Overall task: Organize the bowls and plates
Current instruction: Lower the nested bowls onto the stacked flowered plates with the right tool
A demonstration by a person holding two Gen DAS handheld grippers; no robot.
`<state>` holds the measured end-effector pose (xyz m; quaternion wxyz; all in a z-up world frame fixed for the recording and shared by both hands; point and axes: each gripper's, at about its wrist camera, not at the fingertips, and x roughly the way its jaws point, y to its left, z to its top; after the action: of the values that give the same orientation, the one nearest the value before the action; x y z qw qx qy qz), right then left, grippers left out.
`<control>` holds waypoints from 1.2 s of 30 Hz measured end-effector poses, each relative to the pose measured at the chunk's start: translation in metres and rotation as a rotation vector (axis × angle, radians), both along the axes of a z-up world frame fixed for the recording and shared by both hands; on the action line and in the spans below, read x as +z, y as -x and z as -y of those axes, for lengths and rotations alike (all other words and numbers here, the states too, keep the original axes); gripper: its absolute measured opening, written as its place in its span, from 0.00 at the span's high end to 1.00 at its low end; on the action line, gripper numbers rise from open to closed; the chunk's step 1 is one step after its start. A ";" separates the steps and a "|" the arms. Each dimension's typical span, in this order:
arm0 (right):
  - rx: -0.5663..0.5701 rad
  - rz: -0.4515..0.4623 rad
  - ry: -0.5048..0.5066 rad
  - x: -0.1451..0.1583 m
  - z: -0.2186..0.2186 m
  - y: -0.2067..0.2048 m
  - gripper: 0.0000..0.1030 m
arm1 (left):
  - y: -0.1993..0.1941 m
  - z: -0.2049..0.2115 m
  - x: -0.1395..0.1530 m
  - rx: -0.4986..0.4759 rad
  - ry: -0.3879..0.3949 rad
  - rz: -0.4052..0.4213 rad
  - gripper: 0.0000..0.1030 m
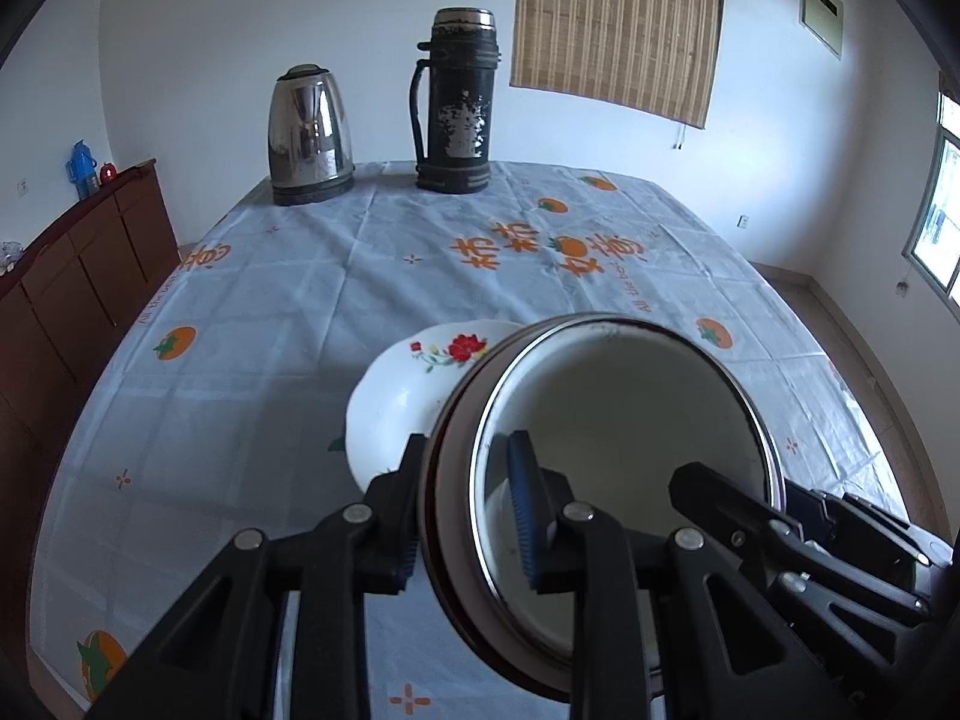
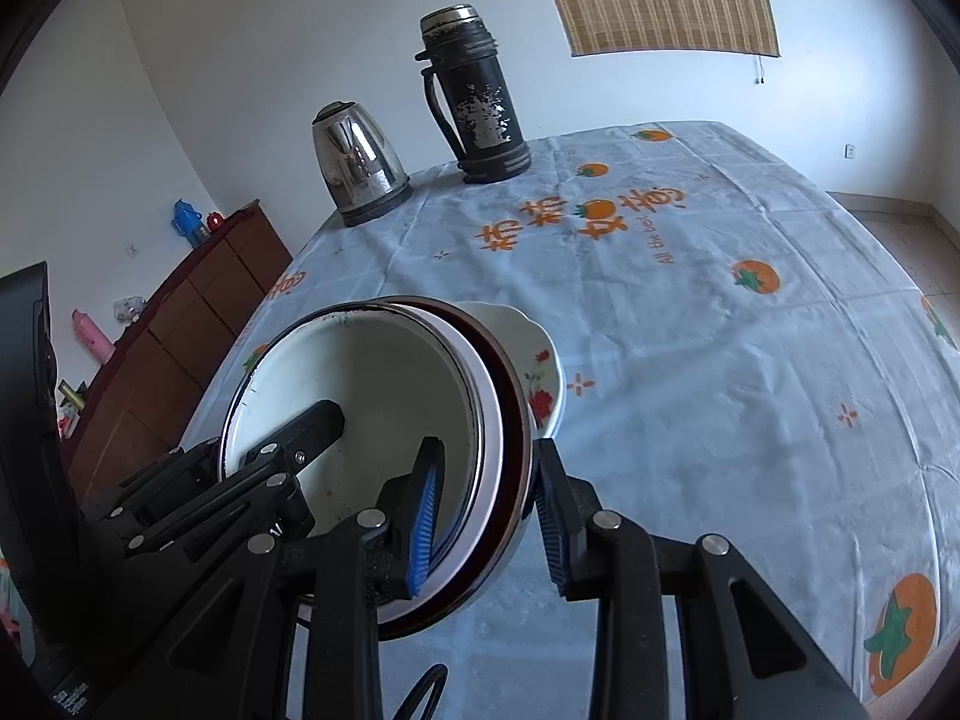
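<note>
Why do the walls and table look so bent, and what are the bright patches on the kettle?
Left wrist view: the fisheye lens curves the table edges and darkens the corners. Right wrist view: same bending; the steel kettle mirrors the room's daylight as glare.

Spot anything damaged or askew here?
The black thermos at the table's far end has paint flaked off in patches. The enamel bowl is tilted, rim gripped by both grippers, left and right, over the floral plate.

Steel kettle & worn black thermos upright at counter's far edge, near each other; wooden cabinet alongside.
</note>
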<state>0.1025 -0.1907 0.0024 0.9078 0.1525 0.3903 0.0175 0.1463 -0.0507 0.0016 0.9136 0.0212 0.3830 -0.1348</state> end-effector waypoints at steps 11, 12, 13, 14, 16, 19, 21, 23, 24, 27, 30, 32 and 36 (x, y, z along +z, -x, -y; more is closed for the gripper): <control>0.013 -0.003 0.004 0.002 -0.001 -0.026 0.68 | -0.023 -0.002 0.002 0.019 0.016 -0.004 0.76; 0.013 -0.004 0.005 0.002 -0.001 -0.028 0.68 | -0.023 -0.002 0.002 0.020 0.017 -0.004 0.76; 0.012 -0.005 0.007 0.002 -0.001 -0.030 0.68 | -0.026 -0.002 0.002 0.021 0.020 -0.006 0.76; 0.012 -0.005 0.009 0.002 -0.001 -0.033 0.68 | -0.028 -0.002 0.001 0.021 0.021 -0.007 0.76; 0.009 -0.008 0.007 0.002 -0.001 -0.038 0.68 | -0.033 -0.002 0.001 0.021 0.021 -0.011 0.76; 0.010 -0.010 0.010 0.002 -0.001 -0.043 0.68 | -0.037 -0.002 0.002 0.019 0.021 -0.011 0.76; 0.007 -0.009 0.013 0.002 -0.001 -0.046 0.68 | -0.042 -0.002 0.002 0.016 0.024 -0.012 0.76; 0.005 -0.008 0.012 0.003 -0.001 -0.049 0.68 | -0.045 -0.002 0.002 0.014 0.021 -0.007 0.76; 0.005 -0.008 0.013 0.003 -0.001 -0.049 0.68 | -0.046 -0.002 0.002 0.013 0.020 -0.006 0.76; 0.000 -0.016 0.017 0.000 -0.002 -0.056 0.68 | -0.055 -0.003 -0.002 0.010 0.035 -0.023 0.76; -0.005 -0.029 0.015 -0.006 -0.002 -0.063 0.68 | -0.062 -0.003 -0.008 0.007 0.037 -0.038 0.76; -0.006 -0.040 0.012 -0.011 -0.002 -0.067 0.68 | -0.066 -0.002 -0.013 0.007 0.032 -0.046 0.76; 0.003 -0.056 0.009 -0.019 -0.004 -0.076 0.68 | -0.073 -0.003 -0.021 0.018 0.027 -0.061 0.76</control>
<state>0.1785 -0.1872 -0.0165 0.8971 0.1482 0.4160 0.0128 0.2193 -0.0473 -0.0190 0.9028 0.0011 0.4092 -0.1324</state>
